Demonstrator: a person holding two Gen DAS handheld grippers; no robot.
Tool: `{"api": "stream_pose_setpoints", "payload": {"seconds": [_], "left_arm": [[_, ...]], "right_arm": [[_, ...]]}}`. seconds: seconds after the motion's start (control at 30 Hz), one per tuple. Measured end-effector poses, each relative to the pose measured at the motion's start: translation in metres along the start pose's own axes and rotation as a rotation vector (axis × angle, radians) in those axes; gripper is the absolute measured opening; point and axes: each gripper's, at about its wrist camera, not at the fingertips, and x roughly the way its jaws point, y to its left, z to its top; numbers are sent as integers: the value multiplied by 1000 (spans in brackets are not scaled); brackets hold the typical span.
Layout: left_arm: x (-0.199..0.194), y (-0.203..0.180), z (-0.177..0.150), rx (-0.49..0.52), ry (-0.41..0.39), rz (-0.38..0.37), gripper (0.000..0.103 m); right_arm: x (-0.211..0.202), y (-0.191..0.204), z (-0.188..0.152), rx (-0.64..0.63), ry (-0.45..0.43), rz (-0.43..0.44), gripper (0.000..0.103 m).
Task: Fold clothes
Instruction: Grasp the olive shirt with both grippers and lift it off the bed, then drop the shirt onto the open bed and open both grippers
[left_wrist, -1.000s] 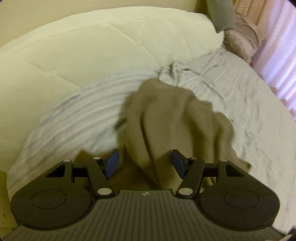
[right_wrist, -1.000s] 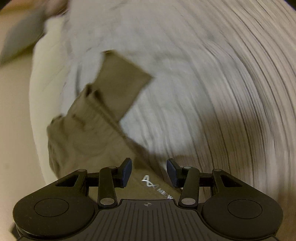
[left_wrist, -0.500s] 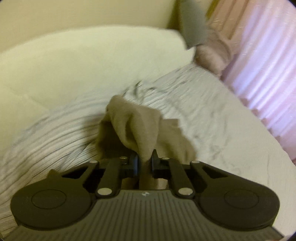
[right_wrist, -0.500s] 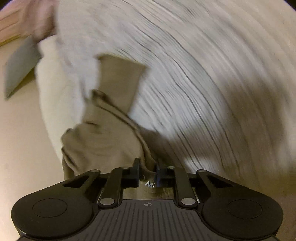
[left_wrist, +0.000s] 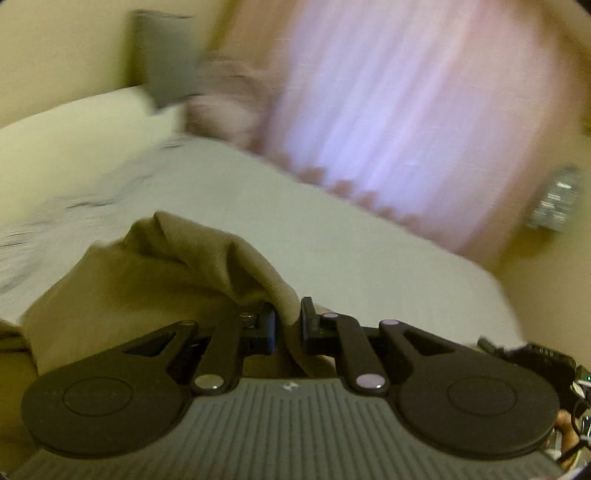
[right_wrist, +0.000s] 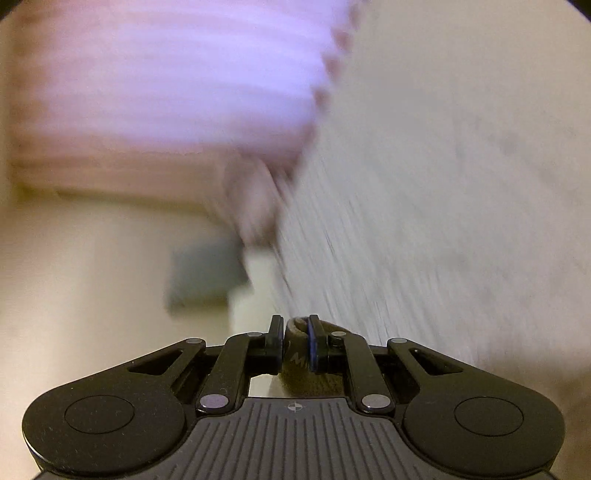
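The olive-brown garment is lifted off the pale striped bedspread, one bunched fold pinched in the left gripper and a printed edge pinched in the right gripper; both sets of jaws are closed nearly fully on cloth. Both views are blurred, so how the rest of the fabric hangs cannot be told. Recommended: keep both pinches firm, draw the grippers apart to tension the edge, then lower it flat onto the bedspread, clear of the cream duvet.
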Motion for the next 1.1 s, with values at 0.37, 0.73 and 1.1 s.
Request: {"api": "stream_pose_setpoints", "payload": {"seconds": [0.37, 0.73, 1.1], "left_arm": [[1, -294, -54, 176, -45, -388, 10], [86, -358, -253, 277, 546, -37, 15], [65, -338, -292, 378, 616, 48, 31]], "right_arm": [[-303, 50, 128, -237, -490, 150, 12], [-394, -63, 113, -370, -197, -877, 72], [-426, -123, 40, -282, 110, -970, 72]]}}
